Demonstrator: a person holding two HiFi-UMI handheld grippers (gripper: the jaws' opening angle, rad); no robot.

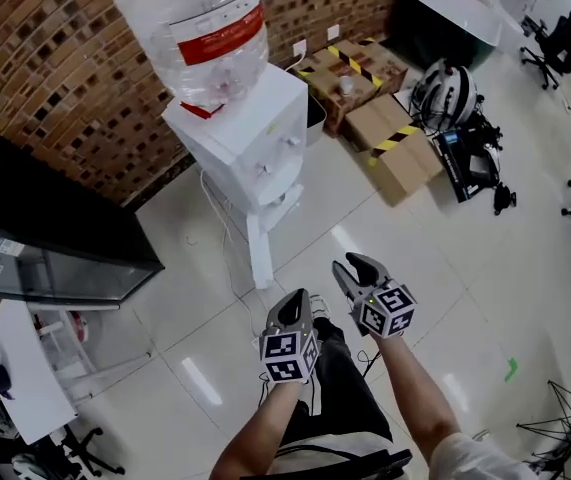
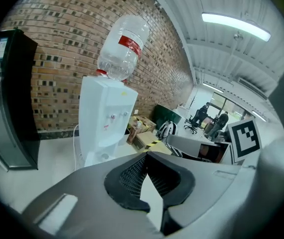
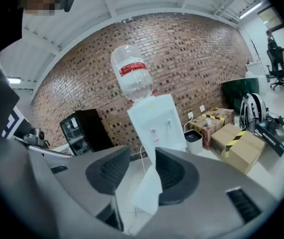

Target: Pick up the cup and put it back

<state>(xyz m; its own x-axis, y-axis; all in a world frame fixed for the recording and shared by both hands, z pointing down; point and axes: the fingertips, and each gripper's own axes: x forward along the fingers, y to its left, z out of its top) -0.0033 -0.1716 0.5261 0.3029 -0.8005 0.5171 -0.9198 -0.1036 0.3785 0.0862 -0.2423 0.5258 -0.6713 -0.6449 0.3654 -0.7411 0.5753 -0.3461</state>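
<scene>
White dispenser (image 1: 250, 133) against the brick wall carries an upturned bottle (image 1: 190, 28). Its red label (image 1: 223, 40) has pale print too small to read. The cup is hard to place. The likeliest candidate is a small pale thing (image 1: 346, 85) standing on a box (image 1: 385, 63) just beside the dispenser, though I cannot tell for sure that it is a cup.

The left gripper (image 2: 146, 158) is clenched, tips meeting, with nothing in it. The right gripper (image 3: 142, 156) stands partly released, with only floor and the dispenser's foot showing through the gap. Both hang low over the floor (image 1: 445, 258), well apart from dispenser and box.

- **Knocking it over:** the right jaws may be too narrow to straddle a cup, so a rim could be nudged and tipped off the box.
- **Crushing it:** a thin cup would likely buckle under a hard squeeze.
- **Snagging:** the cord (image 1: 227, 233) trailing by the dispenser's base could catch a foot on the approach.

Other markings are yellow-and-black tape (image 1: 350, 60) across the boxes and black square markers (image 1: 283, 348) on the gripper cubes. None of it is readable writing.
</scene>
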